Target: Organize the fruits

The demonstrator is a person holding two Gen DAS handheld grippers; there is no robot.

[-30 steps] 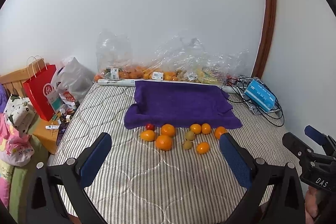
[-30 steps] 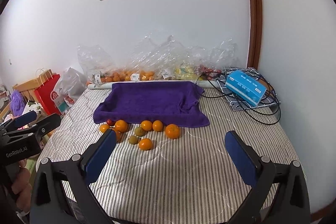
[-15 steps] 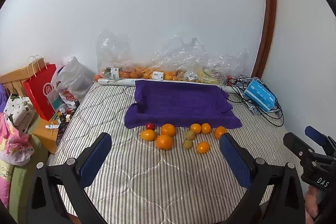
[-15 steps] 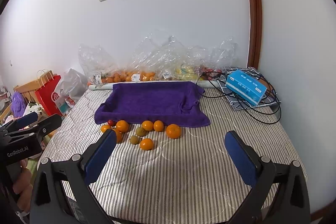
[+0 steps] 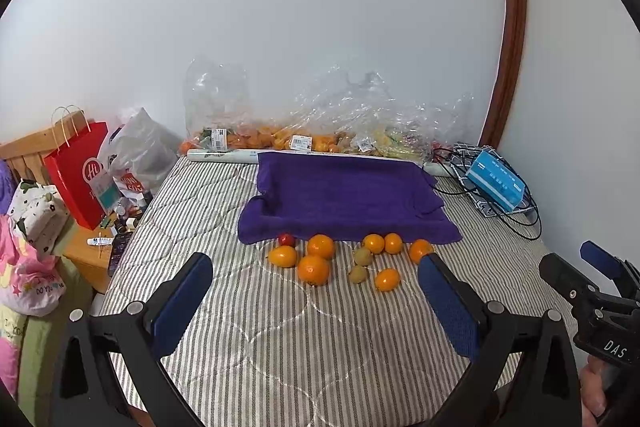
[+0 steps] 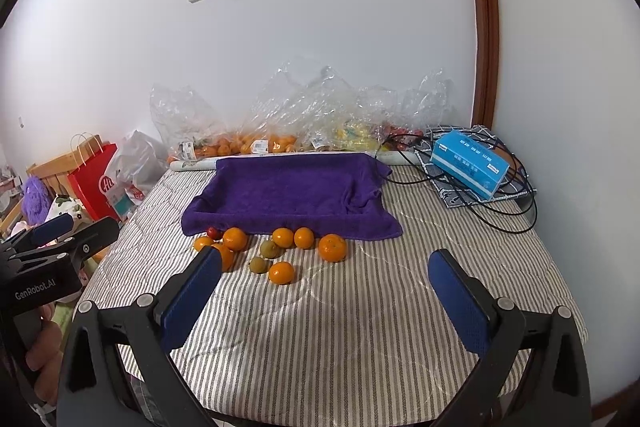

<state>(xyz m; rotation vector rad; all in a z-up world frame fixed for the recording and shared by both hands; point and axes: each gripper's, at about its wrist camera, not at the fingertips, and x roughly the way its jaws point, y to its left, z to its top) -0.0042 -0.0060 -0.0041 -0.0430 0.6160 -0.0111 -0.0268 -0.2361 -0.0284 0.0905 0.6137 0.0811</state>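
Observation:
Several oranges point(image 5: 313, 269) point(image 6: 332, 247), two green kiwis point(image 5: 363, 256) point(image 6: 269, 249) and a small red fruit point(image 5: 286, 239) point(image 6: 215, 233) lie on the striped mattress point(image 5: 280, 327) point(image 6: 360, 315) just in front of a purple towel tray point(image 5: 344, 199) point(image 6: 292, 195). My left gripper point(image 5: 316, 267) is open and empty, held above the near part of the mattress short of the fruit. My right gripper point(image 6: 326, 259) is open and empty, also short of the fruit. Each gripper shows at the edge of the other's view.
Clear plastic bags of fruit point(image 5: 304, 131) point(image 6: 280, 131) line the back wall. A blue box on tangled black cables point(image 5: 496, 181) point(image 6: 470, 163) sits back right. A red paper bag point(image 5: 78, 171) point(image 6: 96, 183) and clutter stand left of the mattress.
Both grippers have eased slightly forward toward the fruit; the jaws stay open. The fruit has not moved.

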